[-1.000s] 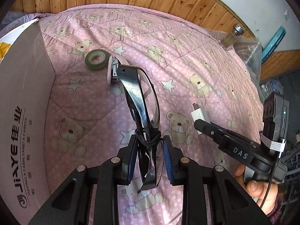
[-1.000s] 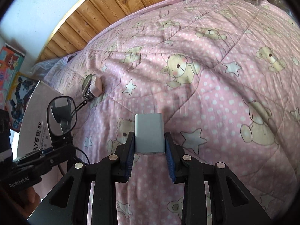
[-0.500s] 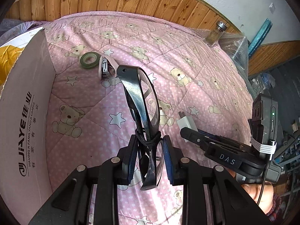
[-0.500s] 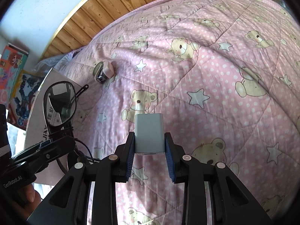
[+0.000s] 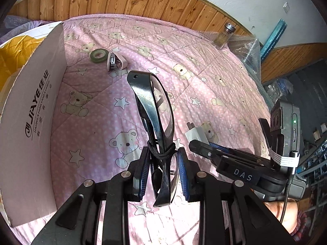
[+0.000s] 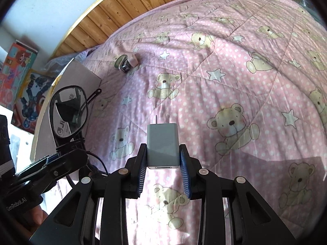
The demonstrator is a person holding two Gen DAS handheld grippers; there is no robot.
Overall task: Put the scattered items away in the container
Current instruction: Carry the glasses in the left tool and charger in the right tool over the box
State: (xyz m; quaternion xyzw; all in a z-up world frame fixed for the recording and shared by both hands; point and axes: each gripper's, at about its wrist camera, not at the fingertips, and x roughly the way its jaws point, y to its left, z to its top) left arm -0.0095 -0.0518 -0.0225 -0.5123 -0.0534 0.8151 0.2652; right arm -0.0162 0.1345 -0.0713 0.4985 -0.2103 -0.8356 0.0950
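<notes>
My left gripper (image 5: 162, 159) is shut on black-framed glasses (image 5: 155, 110), held upright above the pink bear quilt; a black cord is wound around them at the fingers. My right gripper (image 6: 163, 157) is shut on a white plug charger (image 6: 163, 144), prongs pointing away; the charger also shows in the left wrist view (image 5: 195, 135). The cardboard box (image 5: 30, 110) stands at the left, its flap up. On the quilt beyond it lie a green tape roll (image 5: 99, 55) and a pink stapler (image 5: 114, 61). In the right wrist view the glasses (image 6: 68, 108) hang at the left.
A glass spice jar (image 5: 223, 35) stands at the bed's far right edge beside bubble wrap. Wood panelling runs behind the bed. Yellow material (image 5: 12, 61) lies inside the box. A person's hand (image 5: 280, 212) holds the right gripper's handle.
Both grippers have lifted higher above the quilt with their loads still clamped. The tape roll and stapler now appear farther away, and the charger's prongs have come into view.
</notes>
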